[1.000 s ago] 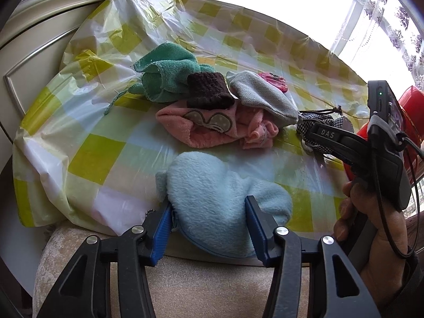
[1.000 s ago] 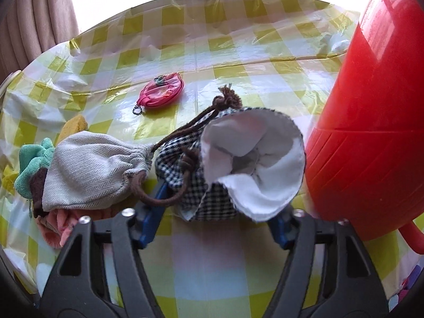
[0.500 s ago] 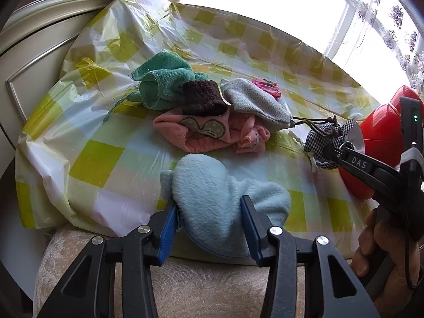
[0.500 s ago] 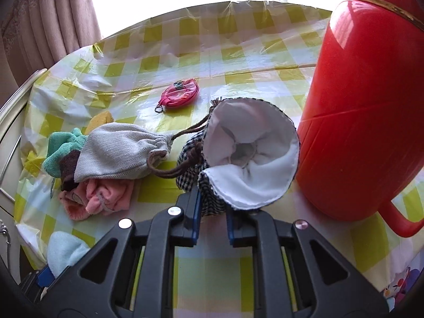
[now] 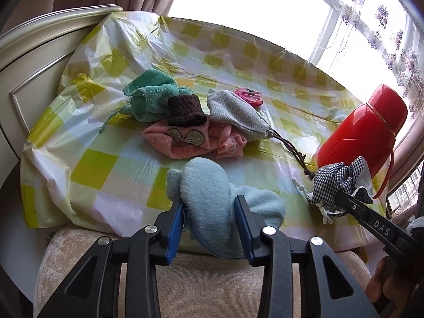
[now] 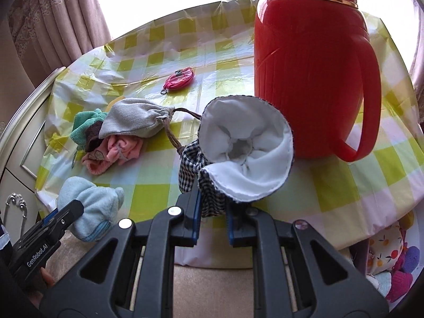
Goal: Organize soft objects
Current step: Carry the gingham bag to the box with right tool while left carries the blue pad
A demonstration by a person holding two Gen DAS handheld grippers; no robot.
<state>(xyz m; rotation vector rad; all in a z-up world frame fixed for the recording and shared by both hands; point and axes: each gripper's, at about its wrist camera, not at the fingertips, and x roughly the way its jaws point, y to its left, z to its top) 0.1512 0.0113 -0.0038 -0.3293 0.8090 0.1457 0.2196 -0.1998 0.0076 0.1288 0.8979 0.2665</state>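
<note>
At the table's near left edge lies a fluffy light-blue mitten; right of it a checked drawstring pouch, white lining flared open. The table wears a yellow-checked plastic cover beside a bright window. Left tongs are closing, pads against the mitten. Right tongs are clamped on the pouch.

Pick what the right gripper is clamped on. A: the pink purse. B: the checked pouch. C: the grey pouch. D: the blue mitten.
B: the right gripper has its jaws shut on the checked pouch, white lining facing the camera.
</note>
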